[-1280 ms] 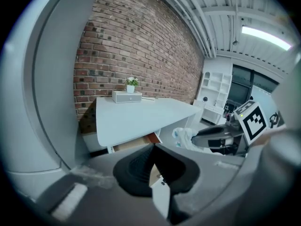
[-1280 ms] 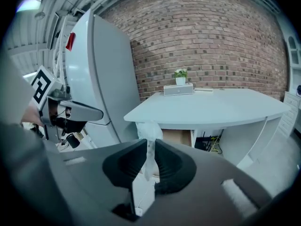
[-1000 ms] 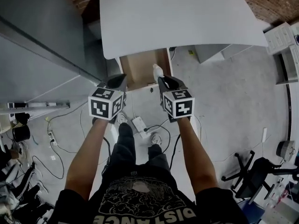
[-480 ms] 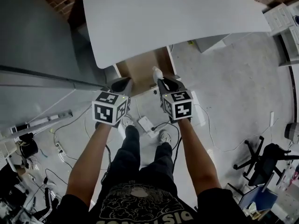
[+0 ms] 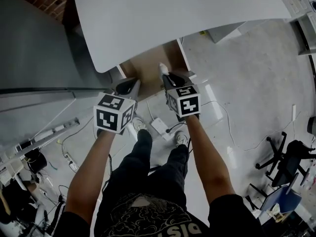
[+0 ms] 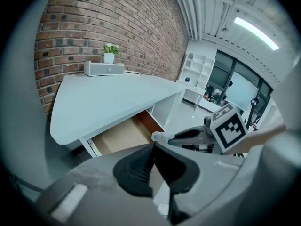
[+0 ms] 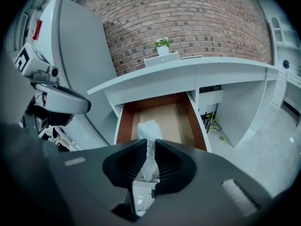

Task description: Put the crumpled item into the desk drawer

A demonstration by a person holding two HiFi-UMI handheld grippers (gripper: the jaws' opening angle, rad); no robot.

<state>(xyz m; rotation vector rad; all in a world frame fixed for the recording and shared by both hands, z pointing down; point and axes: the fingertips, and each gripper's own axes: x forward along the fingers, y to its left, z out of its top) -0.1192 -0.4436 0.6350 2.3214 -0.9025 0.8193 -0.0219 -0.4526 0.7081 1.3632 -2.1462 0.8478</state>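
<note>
A white crumpled item [image 7: 149,140] sticks up from between the jaws of my right gripper [image 5: 165,75], which is shut on it. In the head view the crumpled item [image 5: 162,68] hangs over the front right part of the open desk drawer [image 5: 148,68]. The drawer [image 7: 157,119] is pulled out from under the white desk [image 5: 163,19] and its brown bottom is bare. My left gripper [image 5: 129,85] hovers at the drawer's front left corner, its jaws shut with nothing between them. In the left gripper view the drawer [image 6: 123,136] lies ahead and the crumpled item [image 6: 159,137] shows at the right.
A grey wall panel [image 5: 34,53] stands left of the desk. On the floor lie cables, a white power strip [image 5: 160,126] and the person's shoes. An office chair [image 5: 286,159] is at the right. A white box with a small plant [image 7: 162,55] sits on the desk's far end.
Both grippers have sunk toward the drawer. The right one, still holding the crumpled item, has moved further over the drawer's front edge. The view has tilted, so the desk looks turned.
</note>
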